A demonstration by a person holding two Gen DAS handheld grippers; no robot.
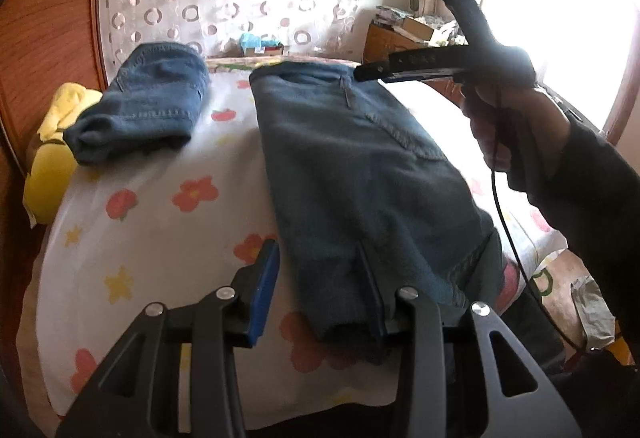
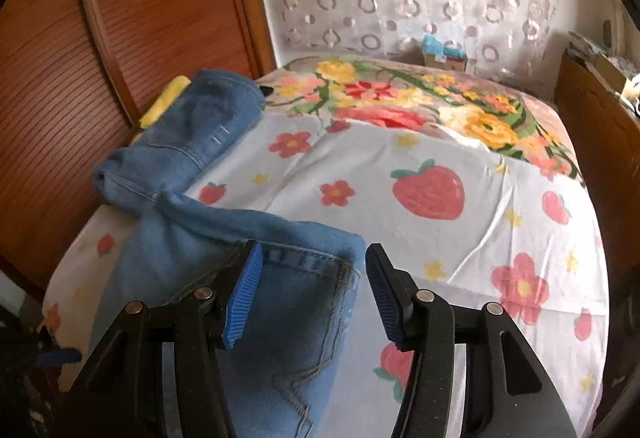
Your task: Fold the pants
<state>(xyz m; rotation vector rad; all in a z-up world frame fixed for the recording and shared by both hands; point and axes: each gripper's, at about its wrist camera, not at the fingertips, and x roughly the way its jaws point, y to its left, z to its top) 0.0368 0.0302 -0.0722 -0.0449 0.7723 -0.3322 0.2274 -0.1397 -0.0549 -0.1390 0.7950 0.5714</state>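
Fingers of the left gripper stand apart, with the near end of the jeans lying between them; whether the blue pads pinch the cloth I cannot tell. Those jeans lie lengthwise on the flowered bed sheet. Beyond, another folded pair of jeans rests beside a yellow cloth. Right gripper fingers are spread, clamping nothing, hovering over the jeans' stitched corner. A gloved hand holds that gripper above the waistband.
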